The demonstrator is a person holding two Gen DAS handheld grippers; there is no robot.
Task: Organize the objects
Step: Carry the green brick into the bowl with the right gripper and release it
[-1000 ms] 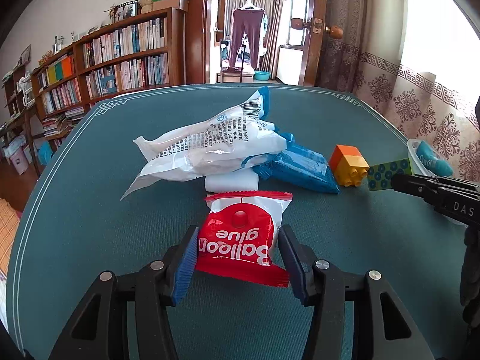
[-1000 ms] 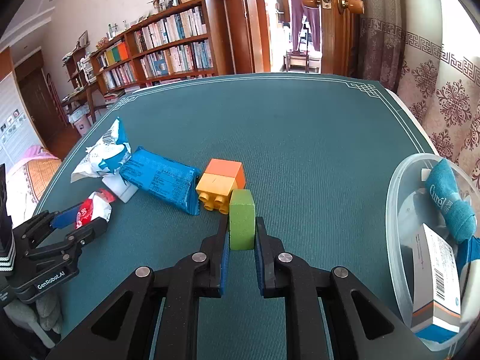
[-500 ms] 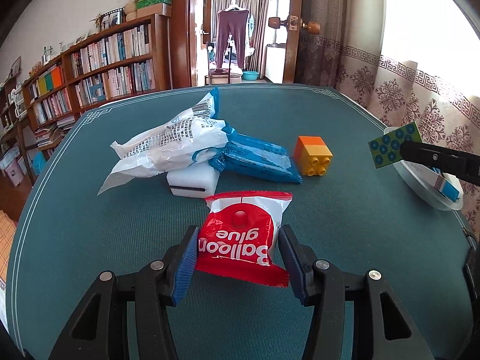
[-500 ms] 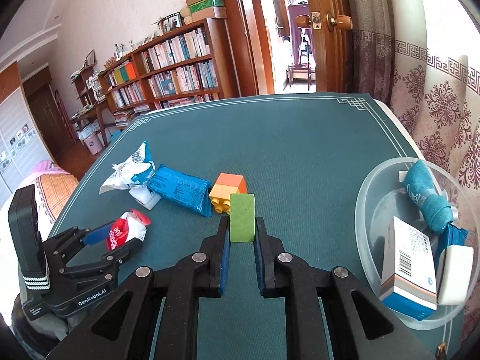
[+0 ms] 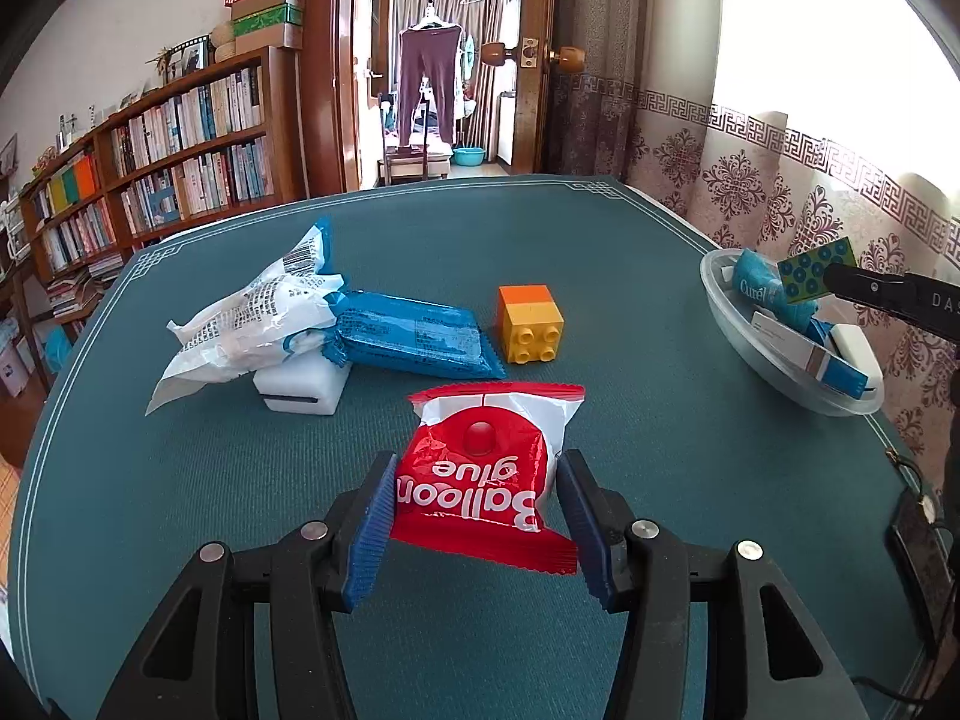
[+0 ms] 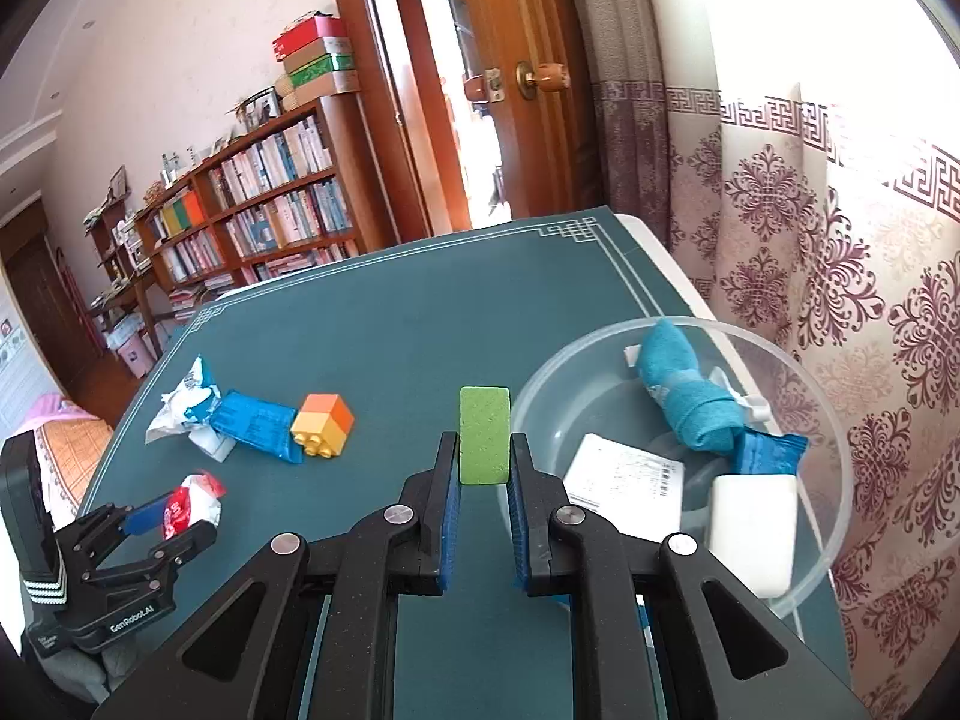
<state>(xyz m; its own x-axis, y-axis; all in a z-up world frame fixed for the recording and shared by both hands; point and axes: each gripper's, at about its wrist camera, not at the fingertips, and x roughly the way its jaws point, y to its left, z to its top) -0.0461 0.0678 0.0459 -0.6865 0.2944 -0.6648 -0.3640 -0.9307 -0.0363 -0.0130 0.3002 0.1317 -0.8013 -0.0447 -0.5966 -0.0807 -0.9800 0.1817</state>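
My left gripper (image 5: 474,516) is shut on a red and white Balloon glue packet (image 5: 486,474), held above the green table. My right gripper (image 6: 485,477) is shut on a green block (image 6: 485,443), raised next to the clear plastic bowl (image 6: 540,378). In the left wrist view the block (image 5: 816,269) hangs over the bowl (image 5: 729,324). An orange and yellow toy brick (image 5: 530,324), a blue packet (image 5: 414,343), a white and blue bag (image 5: 264,306) and a white box (image 5: 300,387) lie on the table.
The bowl holds a blue Curel tube (image 6: 684,384), a white and blue carton (image 6: 624,480), a white block (image 6: 750,528) and a blue packet (image 6: 771,453). It stands at the table's right edge by a curtain (image 6: 840,240). A bookshelf (image 5: 150,162) stands beyond the table.
My right gripper has lifted the green block and carried it right, from beside the toy brick to the bowl. My left gripper still holds the glue packet and has turned right.
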